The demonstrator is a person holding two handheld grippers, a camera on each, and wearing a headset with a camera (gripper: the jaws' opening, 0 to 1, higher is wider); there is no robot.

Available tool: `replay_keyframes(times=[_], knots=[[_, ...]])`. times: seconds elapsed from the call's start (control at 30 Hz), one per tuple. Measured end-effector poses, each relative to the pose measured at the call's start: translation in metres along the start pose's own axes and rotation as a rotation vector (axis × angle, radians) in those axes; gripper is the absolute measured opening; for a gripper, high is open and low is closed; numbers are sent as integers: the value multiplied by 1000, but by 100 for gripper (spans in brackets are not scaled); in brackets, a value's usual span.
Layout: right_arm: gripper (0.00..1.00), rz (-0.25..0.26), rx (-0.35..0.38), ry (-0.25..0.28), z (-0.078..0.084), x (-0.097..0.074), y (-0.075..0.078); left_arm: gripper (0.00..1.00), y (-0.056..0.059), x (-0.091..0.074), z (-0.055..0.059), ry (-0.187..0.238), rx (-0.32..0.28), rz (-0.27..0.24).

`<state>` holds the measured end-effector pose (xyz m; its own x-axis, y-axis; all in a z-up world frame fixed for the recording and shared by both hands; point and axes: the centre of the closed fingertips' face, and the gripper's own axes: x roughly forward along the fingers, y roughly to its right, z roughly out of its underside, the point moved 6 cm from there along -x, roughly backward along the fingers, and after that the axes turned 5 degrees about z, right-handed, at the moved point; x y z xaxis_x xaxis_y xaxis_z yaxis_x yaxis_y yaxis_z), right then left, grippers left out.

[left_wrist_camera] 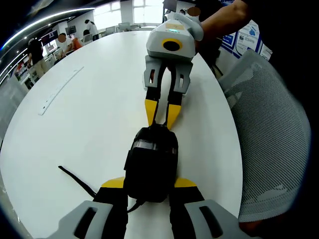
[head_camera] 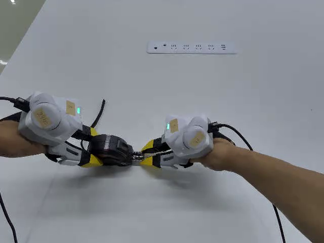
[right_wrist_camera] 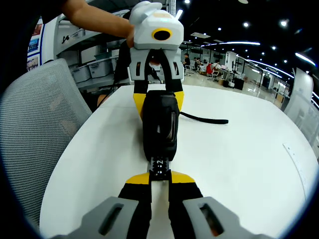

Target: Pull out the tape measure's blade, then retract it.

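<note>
**Tape measure [head_camera: 112, 149] sitting between both tools, blade mouth facing the right one**

Tape measure is resting low on the white desk [head_camera: 202, 91], near the person's edge, long axis running left to right in the head view. The case is looking black and chunky with a glossy face, and a black strap [right_wrist_camera: 204, 119] is trailing off its rear end across the desk.

Blade [right_wrist_camera: 158, 167] is showing as a short stub with printed numerals, barely out of the mouth.

Left tool [left_wrist_camera: 149, 183] is closing its yellow tips on the two flanks of the case, holding it. Right tool [right_wrist_camera: 159, 178] is pinching nearly closed on the blade's end, right at the mouth, directly opposite and in line with the other.

Judging by this, the pull is needing the right tool to travel straight away along that shared axis while the left one anchors the case.

Power strip [head_camera: 191, 47] is lying well apart, far across the desk.
</note>
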<state>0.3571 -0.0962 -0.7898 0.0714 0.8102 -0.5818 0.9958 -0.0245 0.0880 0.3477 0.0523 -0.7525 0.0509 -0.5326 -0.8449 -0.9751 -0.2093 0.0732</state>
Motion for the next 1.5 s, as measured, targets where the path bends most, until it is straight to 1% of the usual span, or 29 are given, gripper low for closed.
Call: replay_keyframes(times=[0.53,0.9,1.1,1.2,1.3,1.43,1.5], knots=[[9,-13,-19,-3,8,-15,3,29,1,-1,0,6,-15,-6],[9,-20,-31,-12,19,-28,7,29,1,-1,-1,14,-26,-14],[9,-22,-24,-17,25,-36,9,29,1,0,-1,15,-29,-14],[9,-25,-14,-11,27,-40,9,29,1,0,-1,14,-29,-13],[9,-25,-14,-18,31,-44,10,29,1,1,-1,19,-33,-14],[9,-31,-5,-11,31,-49,10,29,1,0,-1,16,-33,-13],[9,-30,-6,-17,34,-51,11,29,1,0,-1,19,-35,-14]])
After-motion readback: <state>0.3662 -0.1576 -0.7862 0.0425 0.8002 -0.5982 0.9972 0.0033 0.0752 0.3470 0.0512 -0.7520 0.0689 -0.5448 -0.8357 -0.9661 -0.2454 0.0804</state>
